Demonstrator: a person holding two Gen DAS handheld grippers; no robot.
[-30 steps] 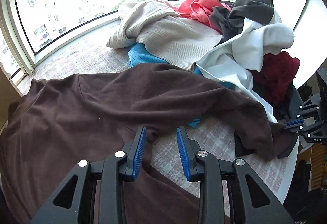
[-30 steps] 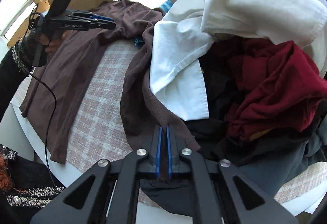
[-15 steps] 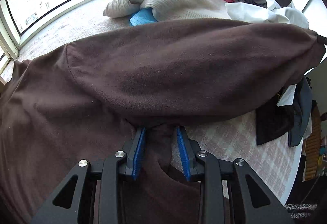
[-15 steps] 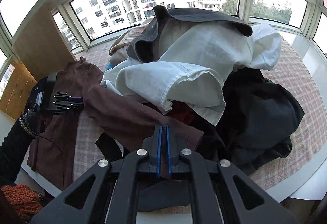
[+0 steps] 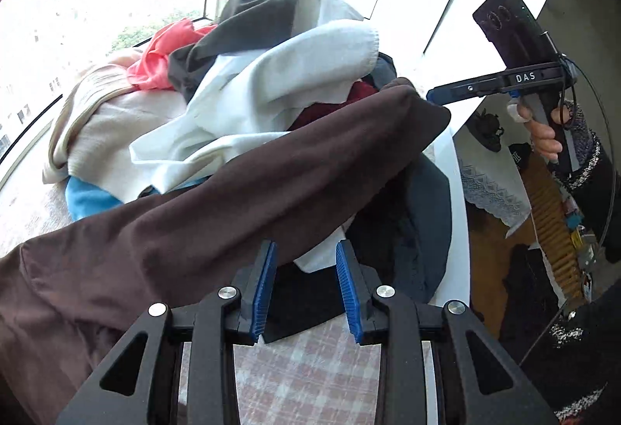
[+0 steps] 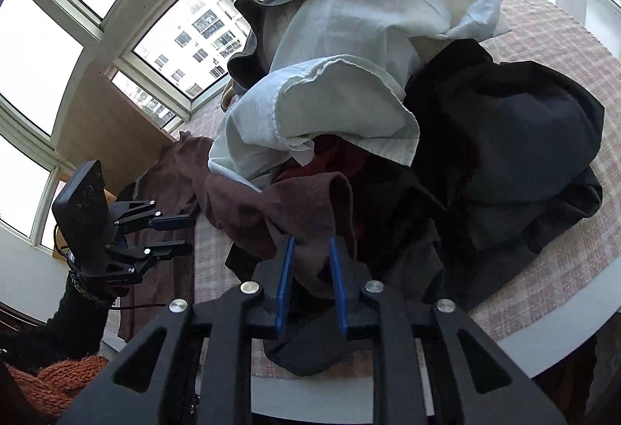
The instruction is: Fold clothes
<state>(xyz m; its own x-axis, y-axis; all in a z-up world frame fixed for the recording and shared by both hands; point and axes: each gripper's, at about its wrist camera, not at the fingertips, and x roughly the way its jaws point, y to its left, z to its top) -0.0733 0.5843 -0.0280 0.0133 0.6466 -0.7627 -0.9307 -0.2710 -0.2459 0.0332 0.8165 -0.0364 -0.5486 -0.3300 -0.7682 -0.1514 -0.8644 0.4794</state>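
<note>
A dark brown garment (image 5: 217, 215) stretches from lower left up to the right, its sleeve raised over the clothes pile. My left gripper (image 5: 306, 289) is open, with the brown cloth just beyond its fingertips. My right gripper (image 6: 310, 277) now stands open with the brown sleeve end (image 6: 310, 207) bunched between its blue pads. It also shows in the left wrist view (image 5: 434, 97) at the sleeve's tip. The left gripper shows in the right wrist view (image 6: 186, 235), open, above the brown garment.
A pile of clothes holds a white shirt (image 5: 271, 106), a cream knit (image 5: 112, 122), a coral piece (image 5: 163, 64), a dark grey garment (image 6: 516, 153) and a dark red one (image 6: 333, 157). The checked table cover (image 5: 302, 378) ends at a white rim (image 6: 543, 347).
The right gripper has lifted the sleeve end higher and its jaws have opened. The left gripper has turned right, toward the pile, and the cloth no longer lies between its fingers.
</note>
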